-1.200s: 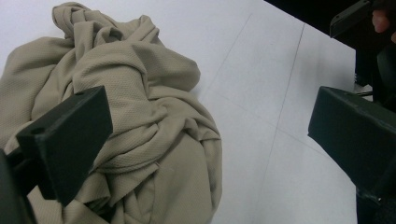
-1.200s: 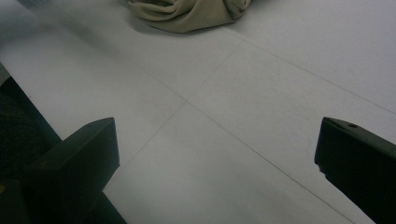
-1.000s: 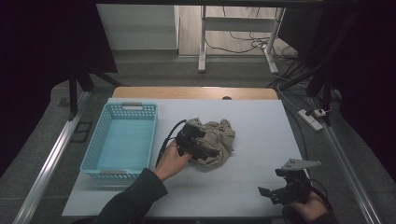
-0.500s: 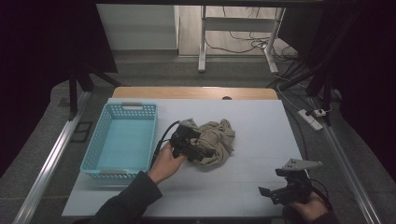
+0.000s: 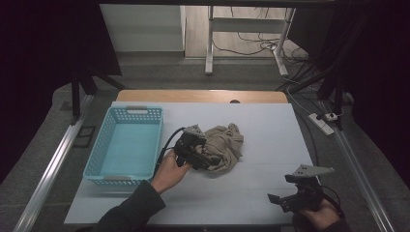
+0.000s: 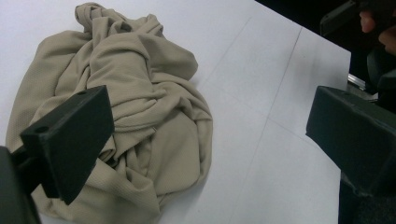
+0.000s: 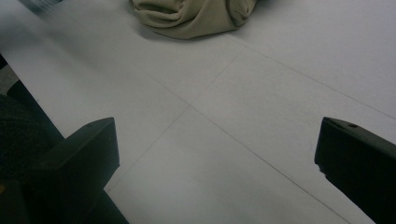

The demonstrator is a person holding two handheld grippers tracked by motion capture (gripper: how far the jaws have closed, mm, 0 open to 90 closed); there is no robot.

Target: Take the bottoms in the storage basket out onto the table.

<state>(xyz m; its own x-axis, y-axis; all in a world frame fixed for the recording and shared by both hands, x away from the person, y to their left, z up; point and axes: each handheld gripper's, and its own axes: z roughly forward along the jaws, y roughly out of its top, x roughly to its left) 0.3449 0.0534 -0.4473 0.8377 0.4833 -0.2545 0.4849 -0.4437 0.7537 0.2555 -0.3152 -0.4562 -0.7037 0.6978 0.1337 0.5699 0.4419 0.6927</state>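
we read this as the reach-to-grasp step: the left gripper (image 5: 205, 162) sits at the near-left edge of the crumpled beige knit cloth (image 5: 225, 147), which lies bunched in a heap mid-table on the white table surface (image 5: 270, 125), just right of the light blue plastic slotted basket (image 5: 126, 146). in the left gripper view its jaws stand wide apart, one black pad (image 6: 70, 144) over the cloth's near side, the other off on bare table, nothing pinched between them. cloth (image 6: 135, 102) is all folds and ridges, no flat edge showing.

the right gripper (image 5: 285, 200) hangs at the near-right corner of the table, well apart from the cloth; its jaws are spread too, with bare white table between them and the cloth (image 7: 194, 16) far off at the top of its view.

our guess at the next move: lower the left jaws so a thick fold sits between both pads, then close. the far pad is off the fabric now, so it needs a shift toward the heap or it grabs a thin flap. the basket looks like the likely drop spot; it's empty.
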